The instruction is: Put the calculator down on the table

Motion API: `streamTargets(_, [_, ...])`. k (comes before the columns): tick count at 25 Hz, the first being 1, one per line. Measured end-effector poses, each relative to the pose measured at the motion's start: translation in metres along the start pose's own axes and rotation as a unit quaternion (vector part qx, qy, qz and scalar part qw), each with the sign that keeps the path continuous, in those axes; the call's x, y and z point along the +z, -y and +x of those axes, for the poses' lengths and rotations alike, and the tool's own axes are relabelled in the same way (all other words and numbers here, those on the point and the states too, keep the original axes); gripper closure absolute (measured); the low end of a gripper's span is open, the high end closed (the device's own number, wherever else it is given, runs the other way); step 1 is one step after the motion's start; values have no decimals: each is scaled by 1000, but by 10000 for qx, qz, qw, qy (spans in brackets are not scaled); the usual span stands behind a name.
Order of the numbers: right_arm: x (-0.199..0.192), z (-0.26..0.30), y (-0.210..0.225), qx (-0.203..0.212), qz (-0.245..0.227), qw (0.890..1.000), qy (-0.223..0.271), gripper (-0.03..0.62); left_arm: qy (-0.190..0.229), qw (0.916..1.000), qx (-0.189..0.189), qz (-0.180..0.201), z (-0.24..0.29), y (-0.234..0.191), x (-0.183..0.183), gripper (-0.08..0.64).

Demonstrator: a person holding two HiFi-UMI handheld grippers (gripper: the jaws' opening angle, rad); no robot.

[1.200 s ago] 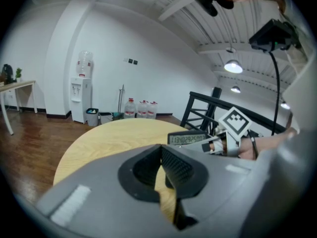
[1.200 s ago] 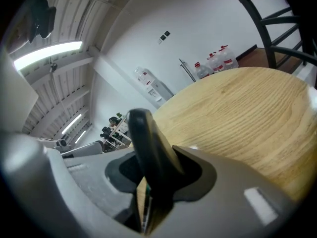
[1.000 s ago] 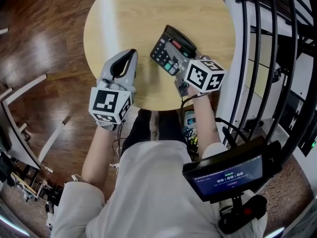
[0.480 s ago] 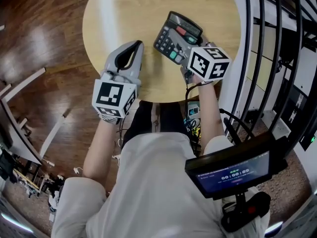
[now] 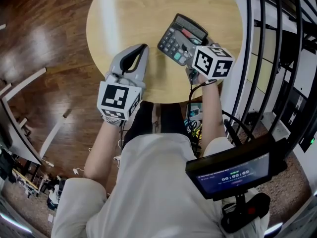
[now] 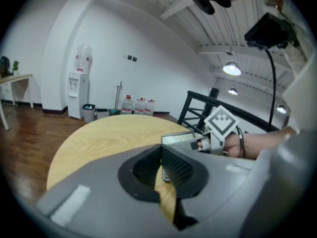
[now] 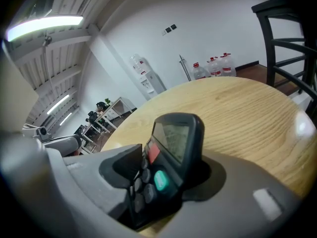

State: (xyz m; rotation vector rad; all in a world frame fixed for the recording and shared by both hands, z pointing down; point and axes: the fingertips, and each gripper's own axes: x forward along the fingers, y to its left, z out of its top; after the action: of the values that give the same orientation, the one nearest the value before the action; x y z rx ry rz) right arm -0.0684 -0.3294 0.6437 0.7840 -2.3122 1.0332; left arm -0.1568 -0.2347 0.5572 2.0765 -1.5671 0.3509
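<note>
- The floor [image 5: 44, 38] is dark brown wood in long planks, glossy, with pale reflections on it.
- The table [image 5: 148, 19] is round, with a top of light yellow wood that has a fine straight grain and a matt surface.
- A black railing [image 5: 270, 58] of thin, curved metal bars stands just beside the right edge of the table.
- By the far white wall stands a white, box-shaped water dispenser [image 6: 79, 90] with a clear bottle upside down on top.
- Three large clear water bottles [image 6: 138, 105] with red caps stand in a row on the floor near it. How full they are is too small to tell.
- A small dark bin [image 6: 89, 112] stands just beside the dispenser, and its inside cannot be seen.
- The left gripper [image 6: 161, 150] is smooth grey plastic with black ribbed pads. The pad tips meet with nothing between them, and it is over the near left part of the table.
- The right gripper [image 7: 168, 162] has the same build, and its jaws have just been opening. They now stand wide with the calculator between them, and they look loose on it.
- The calculator [image 5: 181, 36] is a dark plastic rectangle with rounded corners. It has a grey display at its far end, rows of dark keys, one red key and green ones. It is over the right part of the table, but I cannot tell whether it already rests fully on the wood.
</note>
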Motion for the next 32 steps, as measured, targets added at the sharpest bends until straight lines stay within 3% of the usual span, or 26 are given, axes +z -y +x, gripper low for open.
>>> streamTargets(3, [-1, -1, 3, -57, -161, 9998, -71, 338, 27, 9994, 31, 337, 0, 5, 4, 555])
streamTargets(14, [-2, -8, 16, -492, -536, 9973, -96, 267, -62, 9989, -63, 464, 1, 15, 4, 555])
streamTargets(24, [-11, -19, 27, -322, -514, 9976, -343, 265, -76, 9990, -74, 442, -1, 16, 2, 555])
streamTargets(32, [-6, -27, 32, -313, -398, 9984, -257, 265, -79, 9988, -114, 463, 3, 23, 4, 555])
